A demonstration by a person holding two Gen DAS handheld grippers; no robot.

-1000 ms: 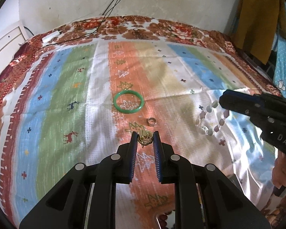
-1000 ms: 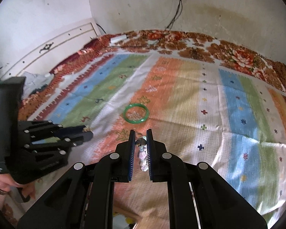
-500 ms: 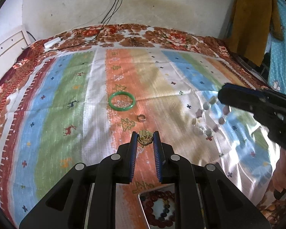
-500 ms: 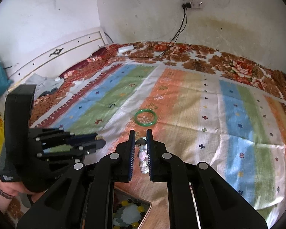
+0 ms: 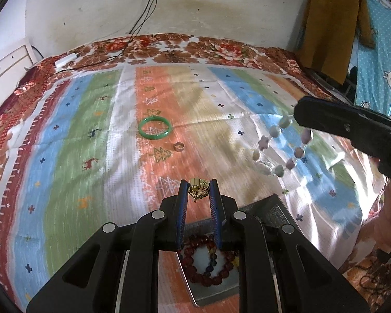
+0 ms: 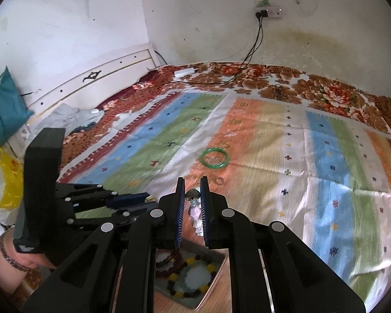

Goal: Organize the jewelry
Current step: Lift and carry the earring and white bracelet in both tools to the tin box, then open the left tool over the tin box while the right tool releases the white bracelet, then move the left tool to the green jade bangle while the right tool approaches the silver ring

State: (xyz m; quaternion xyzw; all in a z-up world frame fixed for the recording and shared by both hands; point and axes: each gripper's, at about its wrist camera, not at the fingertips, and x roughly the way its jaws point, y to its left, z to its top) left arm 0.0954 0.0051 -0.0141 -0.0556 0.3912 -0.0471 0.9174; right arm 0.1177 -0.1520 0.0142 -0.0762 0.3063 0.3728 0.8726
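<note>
1. A striped, patterned bedspread (image 5: 91, 156) covers a bed against a stained white wall, serving as the work surface.
2. Left wrist view: the left gripper (image 5: 198, 191) has its jaws clamped on a small gold chain piece (image 5: 197, 189), carried above the metal tray (image 5: 216, 290) that already holds a red bead bracelet (image 5: 195, 263), probably so it can be dropped in. A green bangle (image 5: 155, 128) and a small ring (image 5: 178, 146) lie unsorted on the cloth, near each other. At the right, the right gripper (image 5: 297, 117) dangles a pale bead bracelet (image 5: 276, 151).
3. Right wrist view: the right gripper (image 6: 193, 198) has its jaws pinched on the pale bead bracelet (image 6: 195, 214), which hangs between the fingers over the tray (image 6: 211, 294), apparently headed there too.
</note>
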